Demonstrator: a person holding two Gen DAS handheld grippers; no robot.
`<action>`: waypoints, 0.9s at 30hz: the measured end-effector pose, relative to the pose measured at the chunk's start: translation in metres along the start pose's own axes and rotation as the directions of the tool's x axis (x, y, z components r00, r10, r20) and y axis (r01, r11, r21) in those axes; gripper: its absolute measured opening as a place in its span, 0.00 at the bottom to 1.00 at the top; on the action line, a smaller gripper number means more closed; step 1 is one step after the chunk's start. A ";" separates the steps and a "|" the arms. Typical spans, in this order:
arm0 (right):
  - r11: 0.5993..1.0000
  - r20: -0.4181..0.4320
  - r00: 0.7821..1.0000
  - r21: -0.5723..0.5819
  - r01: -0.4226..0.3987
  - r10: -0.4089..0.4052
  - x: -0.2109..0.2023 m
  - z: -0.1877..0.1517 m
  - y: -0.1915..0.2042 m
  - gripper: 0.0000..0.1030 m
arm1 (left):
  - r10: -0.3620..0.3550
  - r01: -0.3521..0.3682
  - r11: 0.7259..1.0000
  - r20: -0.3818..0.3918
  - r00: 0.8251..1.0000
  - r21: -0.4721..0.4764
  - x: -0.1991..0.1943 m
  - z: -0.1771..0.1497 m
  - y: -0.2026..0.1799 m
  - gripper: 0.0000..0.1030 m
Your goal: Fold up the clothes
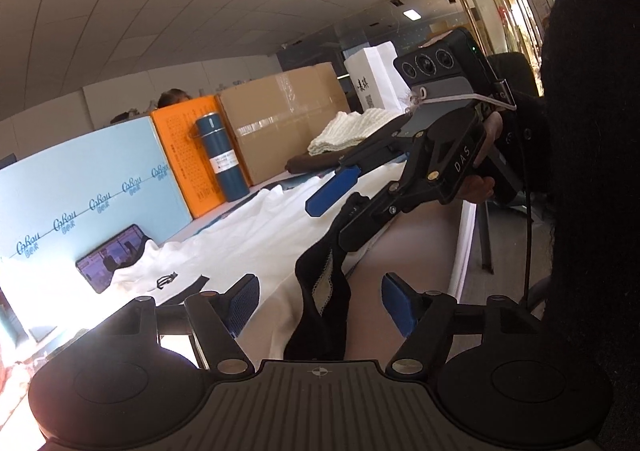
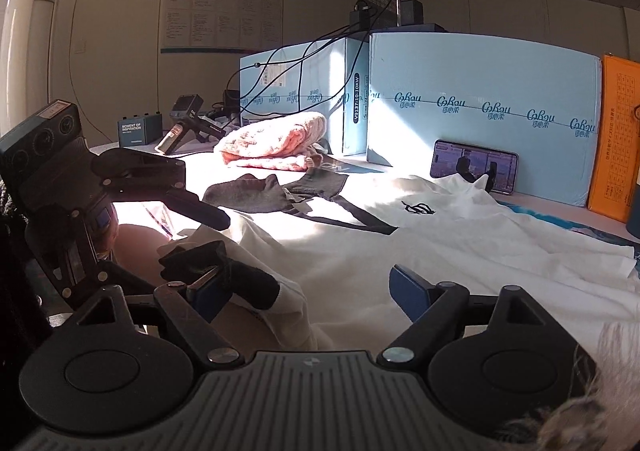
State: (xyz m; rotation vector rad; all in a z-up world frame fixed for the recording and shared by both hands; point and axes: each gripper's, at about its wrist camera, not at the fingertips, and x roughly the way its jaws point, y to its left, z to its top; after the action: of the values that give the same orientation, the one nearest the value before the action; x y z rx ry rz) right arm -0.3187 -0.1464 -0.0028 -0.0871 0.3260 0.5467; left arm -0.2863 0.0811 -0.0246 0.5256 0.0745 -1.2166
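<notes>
A white top [image 2: 440,251] with black trim and a small black logo [image 2: 418,207] lies spread across the table [image 1: 464,247]. Its sleeve ends in a black cuff [image 2: 240,283], which hangs between both grippers at the table's near edge. My left gripper [image 1: 320,301] is open, and the cuff [image 1: 320,291] dangles between its pads without being pressed. My right gripper [image 2: 310,291] is open too, with the cuff resting against its left pad [image 2: 208,293]. In the left wrist view the right gripper [image 1: 334,223] shows jaws apart, the black cloth draped off its lower finger.
Pale blue boxes [image 2: 480,99], an orange box [image 1: 184,155] and a cardboard box [image 1: 280,119] wall the table's far side. A phone [image 2: 474,167] leans there, beside a blue flask [image 1: 222,159]. Pink knit [image 2: 276,143], a grey garment [image 2: 280,187] and folded white knit [image 1: 344,131] lie around.
</notes>
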 end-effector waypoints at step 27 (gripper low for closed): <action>0.986 -0.125 0.984 0.095 0.139 -0.127 -0.037 -0.019 -0.042 0.51 | 0.080 -0.076 0.995 0.064 0.995 -0.066 0.004 0.020 0.048 0.06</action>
State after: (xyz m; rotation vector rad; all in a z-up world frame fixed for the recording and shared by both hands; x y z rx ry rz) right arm -0.3317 -0.2032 -0.0088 -0.0408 0.4606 0.3921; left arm -0.2463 0.0806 0.0085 0.4283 0.0353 -1.1504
